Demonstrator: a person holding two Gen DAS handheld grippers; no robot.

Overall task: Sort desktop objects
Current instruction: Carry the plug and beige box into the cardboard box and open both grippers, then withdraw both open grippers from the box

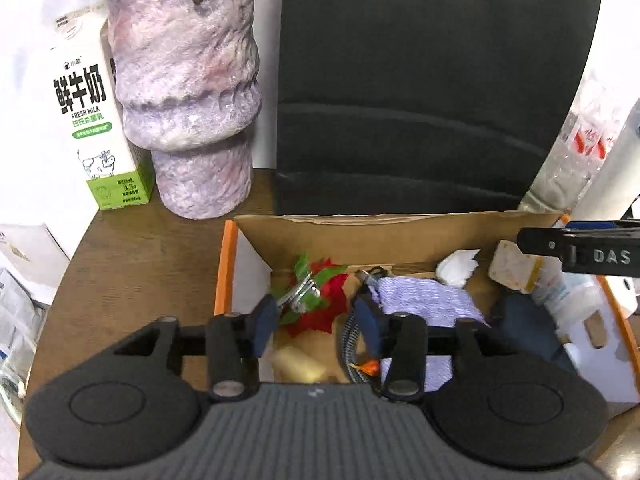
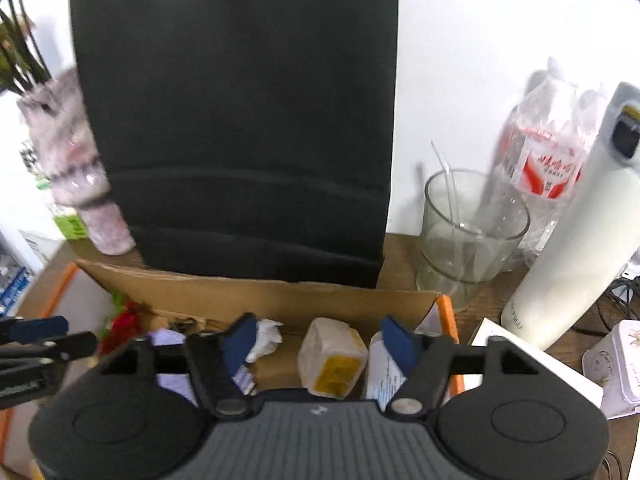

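Both your tools released: left tool (image 1: 316,322) over box (image 1: 360,232), right tool (image 2: 320,336) above yellow block (image 2: 332,356) in box. Risk: glass (image 2: 472,232) near right; wide swing tips it.

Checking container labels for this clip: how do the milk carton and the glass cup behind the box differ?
The milk carton is opaque, white and green with printed text, and box-shaped; the glass cup is clear, round and unprinted. The carton looks closed at the top, the cup is open with a thin stick inside. Both stand upright on the brown table.
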